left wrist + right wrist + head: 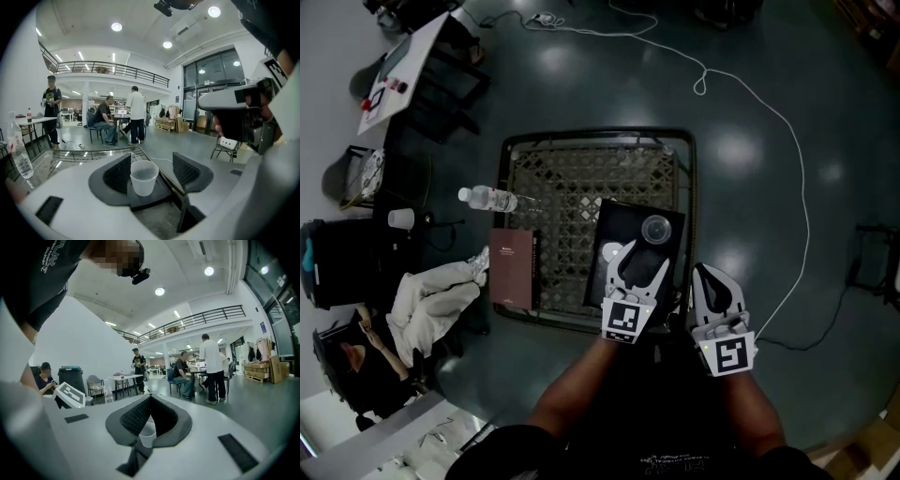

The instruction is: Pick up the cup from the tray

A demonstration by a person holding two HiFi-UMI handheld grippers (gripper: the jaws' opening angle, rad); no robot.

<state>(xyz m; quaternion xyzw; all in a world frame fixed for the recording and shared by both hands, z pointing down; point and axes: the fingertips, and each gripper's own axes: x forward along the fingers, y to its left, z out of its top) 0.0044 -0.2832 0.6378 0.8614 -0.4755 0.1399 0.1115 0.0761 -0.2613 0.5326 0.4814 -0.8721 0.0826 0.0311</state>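
Note:
A clear plastic cup stands upright on a black tray at the right of a woven-top table. My left gripper is over the tray's near part, just short of the cup. In the left gripper view the cup stands on the tray between the two dark pads, and my left gripper is open, with a gap on the right side. My right gripper hovers at the table's right edge. Its jaws meet at the tips, so my right gripper is shut and empty, and the cup shows below them.
A water bottle lies at the table's left edge and a brown book lies nearer me. White cloth is heaped on a chair to the left. A white cable runs across the floor. Several people are in the hall beyond.

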